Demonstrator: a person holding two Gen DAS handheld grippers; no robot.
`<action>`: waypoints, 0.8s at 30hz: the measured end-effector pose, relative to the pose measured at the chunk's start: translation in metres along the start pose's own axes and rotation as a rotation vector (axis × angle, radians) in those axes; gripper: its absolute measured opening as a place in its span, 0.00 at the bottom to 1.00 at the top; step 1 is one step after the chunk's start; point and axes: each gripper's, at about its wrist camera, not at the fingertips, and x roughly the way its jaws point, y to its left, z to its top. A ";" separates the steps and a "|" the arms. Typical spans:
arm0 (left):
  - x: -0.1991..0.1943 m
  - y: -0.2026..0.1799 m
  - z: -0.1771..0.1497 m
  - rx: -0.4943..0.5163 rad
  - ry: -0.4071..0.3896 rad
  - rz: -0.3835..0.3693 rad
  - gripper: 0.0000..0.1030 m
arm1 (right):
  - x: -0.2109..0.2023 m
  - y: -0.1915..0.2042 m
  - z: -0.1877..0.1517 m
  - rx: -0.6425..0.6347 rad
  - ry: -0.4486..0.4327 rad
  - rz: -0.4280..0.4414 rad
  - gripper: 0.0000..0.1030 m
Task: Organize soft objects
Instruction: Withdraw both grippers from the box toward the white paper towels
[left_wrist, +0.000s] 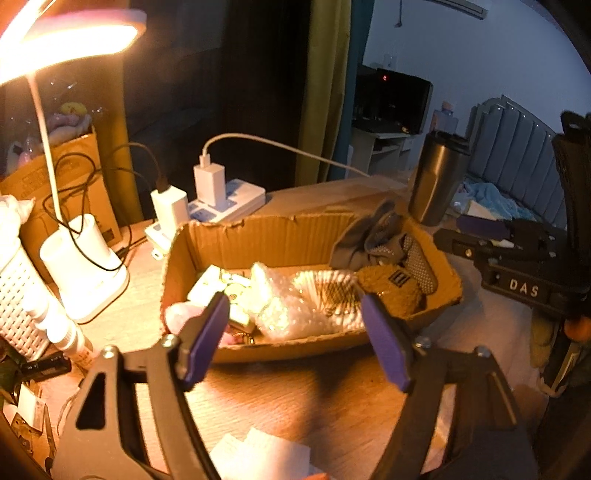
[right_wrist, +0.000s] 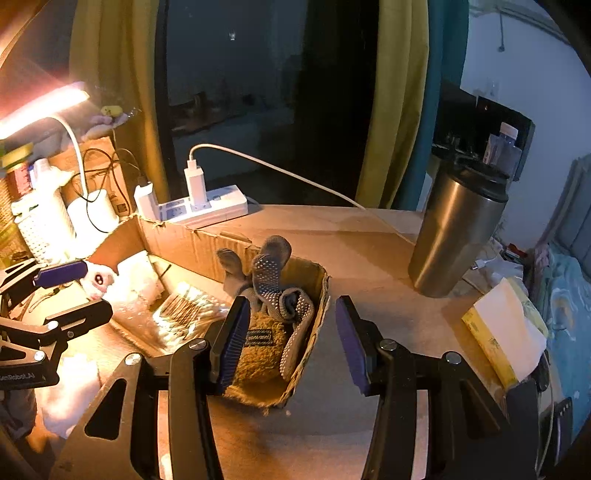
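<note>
An open cardboard box (left_wrist: 258, 236) (right_wrist: 184, 242) lies on the wooden desk. In its right end sit grey dotted socks (left_wrist: 384, 240) (right_wrist: 273, 280) on a brown fuzzy item (left_wrist: 391, 291) (right_wrist: 258, 354). Bubble wrap (left_wrist: 295, 310), a pack of cotton swabs (right_wrist: 188, 306) and a pink-white soft toy (right_wrist: 98, 280) fill the rest. My left gripper (left_wrist: 299, 332) is open and empty in front of the box; it also shows in the right wrist view (right_wrist: 70, 291). My right gripper (right_wrist: 291, 339) is open and empty over the box's right end; its body shows in the left wrist view (left_wrist: 517, 273).
A lit desk lamp (left_wrist: 85, 266), power strip with chargers (left_wrist: 221, 199) (right_wrist: 199, 206) and white basket (left_wrist: 18, 288) stand left. A steel tumbler (left_wrist: 436, 181) (right_wrist: 458, 229) stands right of the box. A tissue pack (right_wrist: 506, 332) lies at right. White tissue (left_wrist: 266, 454) lies near me.
</note>
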 end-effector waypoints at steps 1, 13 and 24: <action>-0.003 0.000 0.000 -0.002 -0.005 0.001 0.75 | -0.003 0.000 -0.001 0.001 -0.003 0.001 0.49; -0.039 -0.007 -0.005 -0.005 -0.046 0.009 0.75 | -0.044 0.008 -0.008 0.003 -0.054 0.012 0.50; -0.066 -0.020 -0.015 0.003 -0.068 0.001 0.75 | -0.074 0.017 -0.024 0.001 -0.068 0.021 0.50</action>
